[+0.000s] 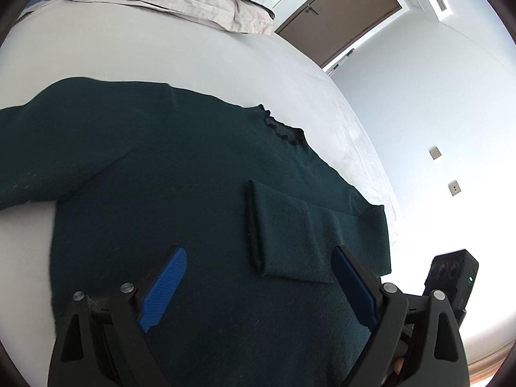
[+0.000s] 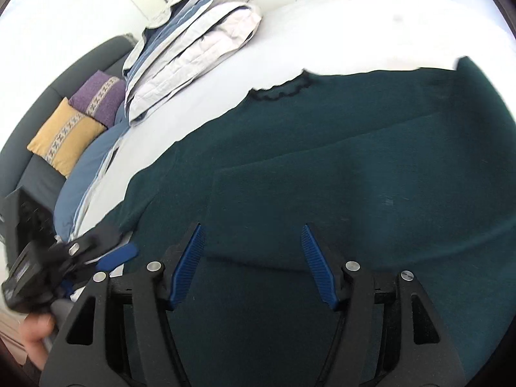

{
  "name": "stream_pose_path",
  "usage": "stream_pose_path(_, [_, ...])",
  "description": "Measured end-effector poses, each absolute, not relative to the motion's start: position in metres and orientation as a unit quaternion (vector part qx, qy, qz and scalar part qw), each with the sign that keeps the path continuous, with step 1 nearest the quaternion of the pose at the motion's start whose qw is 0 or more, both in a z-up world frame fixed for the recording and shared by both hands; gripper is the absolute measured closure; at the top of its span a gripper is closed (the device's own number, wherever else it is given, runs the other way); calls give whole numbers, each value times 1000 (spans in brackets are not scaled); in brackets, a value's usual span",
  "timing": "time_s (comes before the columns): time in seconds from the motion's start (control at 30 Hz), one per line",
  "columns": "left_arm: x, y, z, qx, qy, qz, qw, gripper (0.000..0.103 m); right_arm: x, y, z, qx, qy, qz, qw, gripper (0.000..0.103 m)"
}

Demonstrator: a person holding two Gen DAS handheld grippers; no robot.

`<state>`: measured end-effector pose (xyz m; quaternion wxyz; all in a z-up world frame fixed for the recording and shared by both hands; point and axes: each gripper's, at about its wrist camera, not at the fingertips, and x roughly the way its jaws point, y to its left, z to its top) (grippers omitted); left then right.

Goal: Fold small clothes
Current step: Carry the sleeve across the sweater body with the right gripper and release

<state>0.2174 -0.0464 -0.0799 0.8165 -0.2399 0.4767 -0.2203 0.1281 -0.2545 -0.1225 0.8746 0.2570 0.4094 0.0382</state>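
Dark green knit, a small sweater [image 1: 180, 167], lies spread flat on a white bed [image 1: 161, 58], its frilled neckline [image 1: 283, 129] toward the far side. One sleeve [image 1: 309, 238] is folded in across the body, its cuff end lying on the chest; the other sleeve runs out over the sheet at the left of the left wrist view. The left gripper [image 1: 261, 258] hangs over the lower body of the sweater with its blue pads set wide apart and nothing between them, the folded sleeve just ahead of the gap. The right gripper [image 2: 253, 232] hovers above the same folded sleeve [image 2: 322, 193], its jaws parted and gripping nothing; whether the pads brush the cloth cannot be told. Beyond the sweater a folded quilt [image 2: 193, 51] rests on the bed, and past that a yellow cushion [image 2: 64, 135] and a purple cushion [image 2: 100, 96] lean on a dark sofa. A brown door [image 1: 338, 19] stands in the pale wall.
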Motion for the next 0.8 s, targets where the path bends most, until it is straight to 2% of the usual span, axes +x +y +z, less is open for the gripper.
stream_pose_path(0.03, [226, -57, -82, -229, 484, -221, 815, 11, 117, -266, -118, 271, 402, 39, 874, 42])
stream_pose_path(0.13, [248, -84, -96, -207, 510, -215, 807, 22, 93, -296, -106, 280, 373, 23, 884, 42])
stream_pose_path(0.17, [252, -92, -99, -200, 516, -215, 805, 31, 80, -308, -97, 279, 365, 14, 888, 42])
stream_pose_path(0.2, [258, -100, -102, -192, 521, -216, 803, 35, 74, -318, -92, 279, 359, 6, 891, 42])
stream_pose_path(0.27, [267, -112, -108, -173, 529, -213, 803, 53, 64, -340, -86, 288, 349, -10, 892, 42])
stream_pose_path(0.3, [270, -116, -110, -161, 531, -206, 806, 57, 61, -350, -84, 293, 345, -18, 892, 42])
stream_pose_path(0.37, [276, -121, -114, -150, 531, -194, 811, 83, 55, -368, -81, 299, 337, -33, 892, 42])
stream_pose_path(0.43, [277, -118, -113, -150, 525, -195, 815, 93, 49, -383, -78, 302, 332, -47, 893, 42])
stream_pose_path(0.67, [266, -122, -69, -114, 415, -217, 876, 94, 58, -444, -78, 311, 319, -104, 889, 42])
stream_pose_path(0.8, [278, -115, -78, -117, 395, -207, 888, 94, 91, -479, -82, 315, 333, -121, 880, 45])
